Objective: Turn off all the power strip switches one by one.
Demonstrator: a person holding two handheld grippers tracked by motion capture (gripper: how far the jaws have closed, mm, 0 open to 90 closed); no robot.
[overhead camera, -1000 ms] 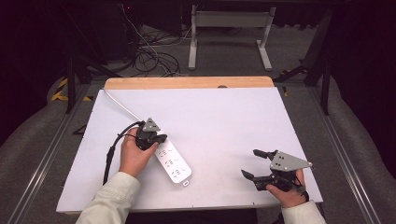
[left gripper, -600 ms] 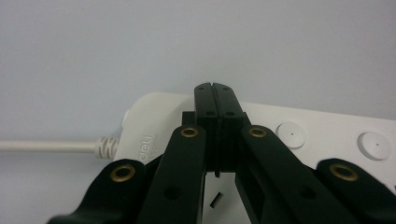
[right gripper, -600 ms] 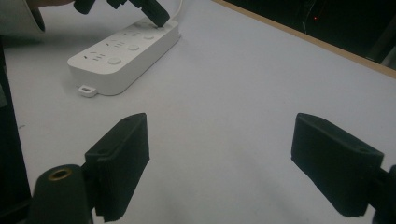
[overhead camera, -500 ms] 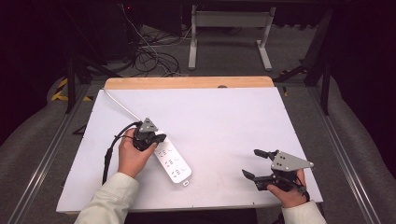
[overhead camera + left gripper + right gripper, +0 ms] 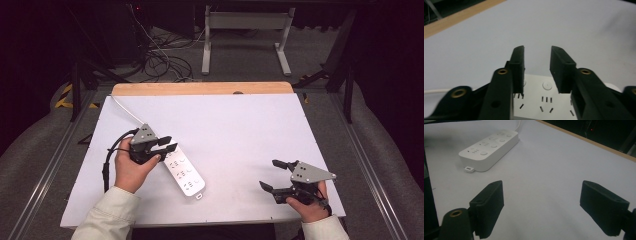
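High view: a white power strip (image 5: 183,173) lies on the white table top (image 5: 240,130), left of centre and near the front edge, its long axis running diagonally and its white cord (image 5: 126,111) leading off toward the far-left corner. The left gripper (image 5: 167,143) sits over the cord end of the strip, its jaws parted by a narrow gap and, by the look of it, not clamped on anything; whether they touch the casing cannot be told from above. The right gripper (image 5: 274,175) rests well to the right of the strip, near the front edge, jaws wide apart and empty.

Judged stage: early. The left gripper has reached the strip, but no grasp, press or shift of it is evident; the work on the strip itself appears to remain.

Left gripper view: looking along the left gripper (image 5: 537,56), the two jaws stand over the power strip (image 5: 546,100) with bare casing between them, and a round button (image 5: 547,85) and several socket slots lie directly beneath, detail the high view is too coarse to resolve.

Right gripper view: the right gripper (image 5: 541,192) frames only bare table between its spread jaws, while the power strip (image 5: 489,149) appears farther off at upper left, showing its side wall, its row of buttons and a small hanging tab (image 5: 469,169) at the near end.
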